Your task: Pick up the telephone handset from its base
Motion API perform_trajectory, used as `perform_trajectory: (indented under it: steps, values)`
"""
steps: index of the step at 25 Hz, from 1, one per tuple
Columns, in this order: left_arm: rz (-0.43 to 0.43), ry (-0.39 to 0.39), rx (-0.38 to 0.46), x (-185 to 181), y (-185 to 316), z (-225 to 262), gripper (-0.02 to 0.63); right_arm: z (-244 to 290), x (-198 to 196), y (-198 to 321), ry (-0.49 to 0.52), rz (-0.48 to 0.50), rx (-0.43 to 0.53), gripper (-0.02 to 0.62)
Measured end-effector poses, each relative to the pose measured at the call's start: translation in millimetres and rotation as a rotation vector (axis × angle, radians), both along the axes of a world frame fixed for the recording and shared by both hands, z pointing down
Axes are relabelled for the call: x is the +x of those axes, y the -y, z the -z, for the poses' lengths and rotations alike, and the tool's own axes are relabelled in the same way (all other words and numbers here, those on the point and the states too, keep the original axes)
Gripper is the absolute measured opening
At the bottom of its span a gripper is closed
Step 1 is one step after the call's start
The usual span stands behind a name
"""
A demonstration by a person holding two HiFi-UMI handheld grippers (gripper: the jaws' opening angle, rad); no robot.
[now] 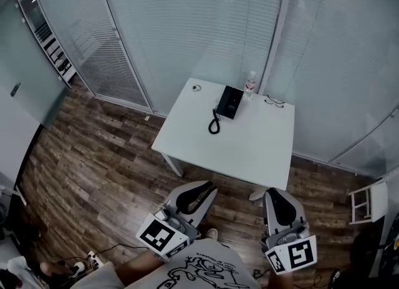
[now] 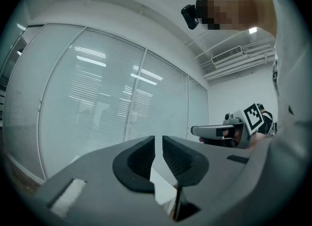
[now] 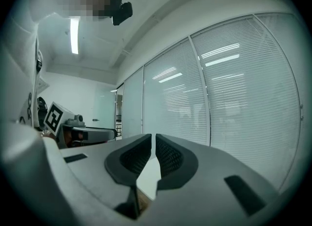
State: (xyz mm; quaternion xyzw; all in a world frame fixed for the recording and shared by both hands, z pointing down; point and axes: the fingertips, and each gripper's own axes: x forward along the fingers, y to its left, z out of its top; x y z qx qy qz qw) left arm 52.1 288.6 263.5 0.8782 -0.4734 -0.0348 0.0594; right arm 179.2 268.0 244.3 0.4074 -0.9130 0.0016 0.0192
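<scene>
The black telephone (image 1: pixel 229 102) sits on the far part of a white table (image 1: pixel 249 147), its handset resting on the base and its coiled cord (image 1: pixel 214 124) trailing toward me. Both grippers are held level, well short of the table's near edge. My left gripper (image 1: pixel 207 189) (image 2: pixel 158 139) has its jaws shut with nothing between them. My right gripper (image 1: pixel 275 194) (image 3: pixel 153 137) is also shut and empty. Neither gripper view shows the phone; only a sliver of the white tabletop appears between the jaws.
A clear bottle (image 1: pixel 250 84) stands just behind the phone, a pair of glasses (image 1: pixel 273 101) lies at the table's far right, and a small round object (image 1: pixel 197 87) at its far left. Glass walls with blinds enclose the corner. A white chair (image 1: pixel 365 201) stands at the right.
</scene>
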Motion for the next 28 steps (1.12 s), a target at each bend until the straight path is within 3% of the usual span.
perform_trajectory:
  steps: [11, 28]
  values:
    - [-0.003, -0.001, -0.003, -23.1, 47.7, -5.3, 0.048, -9.6, -23.7, 46.7, 0.002, 0.003, -0.020, 0.025]
    - [-0.014, -0.014, 0.006, -153.3, 174.2, -2.5, 0.048, -2.4, -152.6, 172.3, -0.017, -0.017, -0.015, 0.025]
